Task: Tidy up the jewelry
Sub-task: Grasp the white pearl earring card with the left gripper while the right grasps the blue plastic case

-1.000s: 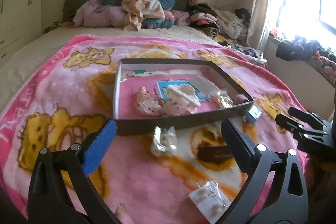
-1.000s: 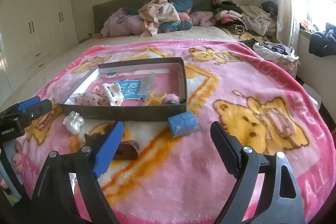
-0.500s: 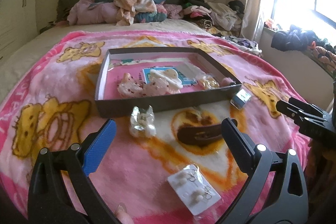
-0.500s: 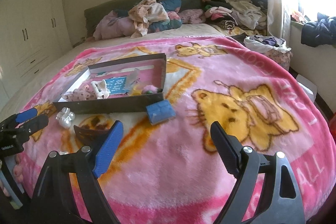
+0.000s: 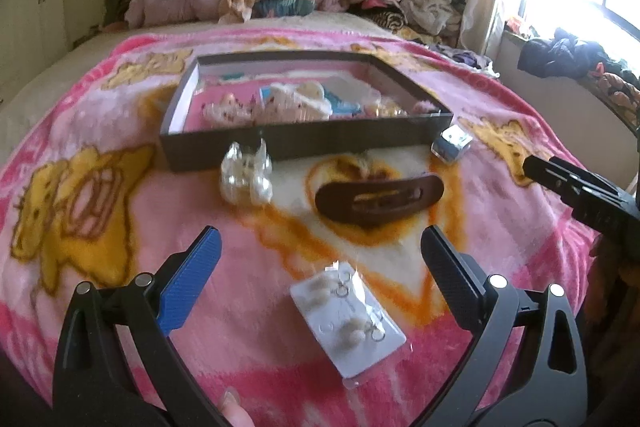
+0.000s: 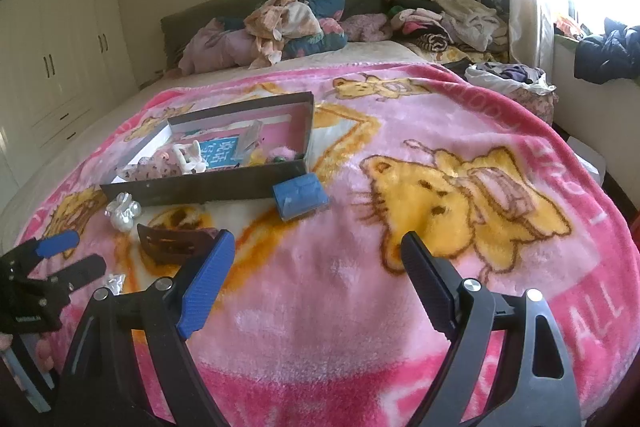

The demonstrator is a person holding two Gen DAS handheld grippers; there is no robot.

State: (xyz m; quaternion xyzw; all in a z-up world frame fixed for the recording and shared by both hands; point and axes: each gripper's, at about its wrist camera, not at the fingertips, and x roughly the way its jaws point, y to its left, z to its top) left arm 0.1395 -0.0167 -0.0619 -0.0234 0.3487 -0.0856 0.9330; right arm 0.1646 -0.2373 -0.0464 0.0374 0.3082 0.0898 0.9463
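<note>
Earring card sits under my left claw

Left claw (image 5: 320,251) is spread wide with nothing in it, blue pad on one side, black on the other. Just below the gap, close in, lies the card (image 5: 347,323): a flat white card of pale earrings in a clear sleeve, lying askew on the blanket (image 5: 120,267). I take it for the next pick. It should be very light and thin, stiff enough to hold shape, but the sleeve looks slick and the plush pile under it is soft, so pressing down may only sink it. I would pinch across a short edge, or tip one corner up off the pile first, and keep clear of the hooks.

Further out from that claw, the brown clip (image 5: 379,201) lies ahead and a little to the right; rigid, curved, easy to grip across its width. Ahead to the left is a clear pearly clip (image 5: 246,175), touching or nearly touching the front wall of the box (image 5: 304,143). A small blue case (image 5: 451,143) sits at the box's right front corner.

Right claw (image 6: 316,259) is also spread wide and holds nothing, hovering over bare blanket. From it the case (image 6: 300,195) is ahead and slightly left, the brown clip just off its left finger.

The box beyond already holds several pieces; I cannot make them all out.
</note>
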